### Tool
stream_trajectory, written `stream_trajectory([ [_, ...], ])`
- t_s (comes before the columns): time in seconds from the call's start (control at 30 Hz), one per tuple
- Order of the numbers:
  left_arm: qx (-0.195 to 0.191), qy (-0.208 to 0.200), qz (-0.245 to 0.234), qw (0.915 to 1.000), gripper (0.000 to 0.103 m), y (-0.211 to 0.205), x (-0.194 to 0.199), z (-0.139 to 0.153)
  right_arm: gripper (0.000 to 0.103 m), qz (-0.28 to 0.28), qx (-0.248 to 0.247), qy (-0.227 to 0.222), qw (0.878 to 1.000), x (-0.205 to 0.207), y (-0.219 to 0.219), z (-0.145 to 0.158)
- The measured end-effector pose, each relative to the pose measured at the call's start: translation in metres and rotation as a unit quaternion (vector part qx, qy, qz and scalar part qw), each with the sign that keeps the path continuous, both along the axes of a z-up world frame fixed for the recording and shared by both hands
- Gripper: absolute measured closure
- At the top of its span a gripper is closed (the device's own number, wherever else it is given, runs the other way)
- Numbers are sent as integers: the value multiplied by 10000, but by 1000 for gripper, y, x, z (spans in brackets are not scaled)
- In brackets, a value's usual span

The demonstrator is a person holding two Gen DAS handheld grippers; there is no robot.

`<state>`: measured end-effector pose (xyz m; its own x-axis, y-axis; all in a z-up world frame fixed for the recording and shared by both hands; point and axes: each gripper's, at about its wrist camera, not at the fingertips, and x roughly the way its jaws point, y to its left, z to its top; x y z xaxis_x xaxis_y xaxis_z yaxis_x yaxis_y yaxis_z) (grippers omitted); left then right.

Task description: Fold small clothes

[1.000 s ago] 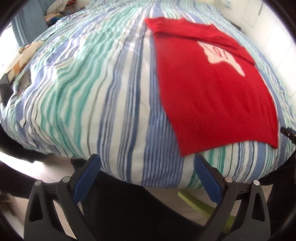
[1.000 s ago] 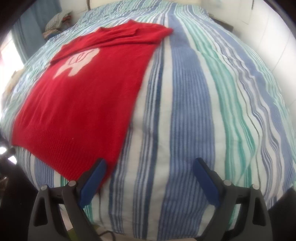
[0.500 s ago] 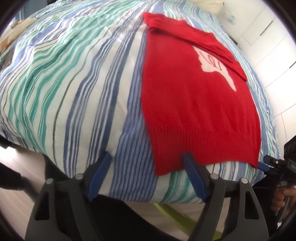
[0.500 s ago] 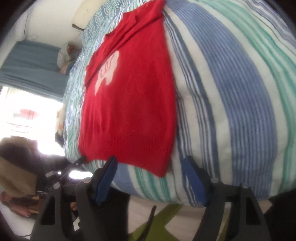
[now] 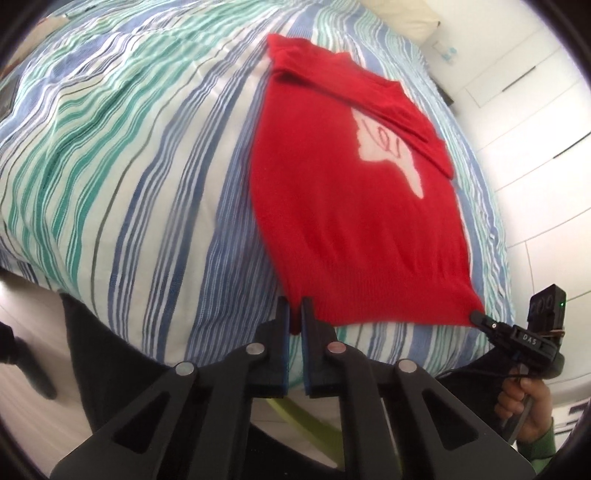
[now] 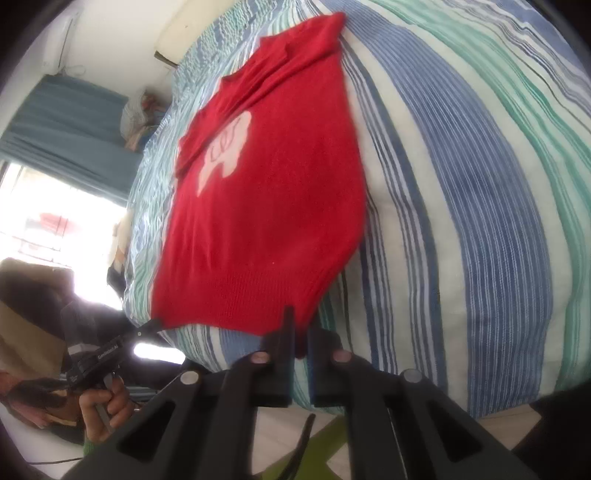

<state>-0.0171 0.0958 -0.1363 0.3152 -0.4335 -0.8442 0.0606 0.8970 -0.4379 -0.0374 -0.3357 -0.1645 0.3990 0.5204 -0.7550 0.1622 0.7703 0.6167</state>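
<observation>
We log a red sweater (image 5: 354, 229) lying flat on the bed (image 5: 129, 155), front up, a pale motif (image 5: 391, 155) on its chest and the sleeves folded across the upper part. Landmark for all places: the sweater's ribbed hem (image 5: 384, 302), which sits at the near edge of the bed.

Left claw (image 5: 294, 321): jaws have just been closing and now pinch one corner of that hem, red knit caught between the blue pads (image 5: 282, 332). The fabric rises a little to the pinch.

Right claw (image 6: 300, 332): likewise just closed, clamped on the opposite hem corner, cloth squeezed between its pads. In the left wrist view we see the right claw at the far end of the hem, its tip on the corner, held by a hand (image 5: 521, 402) with a green sleeve (fingers wrapped round the handle).

In the right wrist view the left claw shows at the other end of the hem, tip on the knit, a hand (image 6: 105, 406) below it.

The hem is drawn taut between the two corners. Collar end lies farthest from the hem, toward a pillow (image 6: 184, 33). Beyond the collar: a blue curtain (image 6: 70, 118) and bright window
</observation>
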Motion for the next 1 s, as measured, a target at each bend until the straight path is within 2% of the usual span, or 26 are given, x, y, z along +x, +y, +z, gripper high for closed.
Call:
stream_trajectory([
  [0.17,-553,-259,268,9978,100,8,17,21,98,-105,18,-250,9996,5,-2,10],
  [0.33,-717,-672,402,9943,100,5,71,44,98,-178,-33,-712,9973,35,-15,33],
  [0.4,-712,-855,388,9930,100,-2,110,52,98,-182,-173,-856,9960,64,-23,43],
  [0.47,-541,-1105,330,9918,100,-13,155,64,98,-186,-369,-1020,9939,103,-31,54],
  [0.57,-337,-1269,365,9907,100,-27,231,75,98,-215,-684,-1280,9892,175,-42,73],
  [0.63,-24,-1395,430,9893,99,-39,281,81,98,-300,-911,-1393,9856,229,-47,85],
  [0.67,202,-1439,513,9881,96,-45,304,83,98,-374,-945,-1443,9843,256,-51,90],
  [0.7,484,-1398,637,9869,87,-49,324,83,97,-418,-888,-1471,9842,284,-54,92],
  [0.73,783,-1257,795,9858,66,-50,339,81,91,-501,-803,-1494,9842,308,-58,94],
  [0.77,939,-1166,947,9842,55,-47,348,80,82,-640,-808,-1476,9837,328,-62,94],
  [0.8,937,-1240,1078,9820,42,-40,348,82,56,-781,-934,-1415,9824,341,-66,95],
  [0.83,888,-1381,1148,9797,34,-33,344,85,46,-940,-1043,-1401,9801,347,-69,96],
  [0.93,573,-1566,998,9809,15,-12,318,76,46,-958,-841,-1557,9795,336,-72,95],
  [0.97,361,-1528,924,9833,15,-1,306,67,46,-813,-756,-1626,9804,325,-70,91],
  [1.0,-15,-1428,903,9856,15,11,295,57,45,-621,-694,-1677,9814,313,-68,85],
])
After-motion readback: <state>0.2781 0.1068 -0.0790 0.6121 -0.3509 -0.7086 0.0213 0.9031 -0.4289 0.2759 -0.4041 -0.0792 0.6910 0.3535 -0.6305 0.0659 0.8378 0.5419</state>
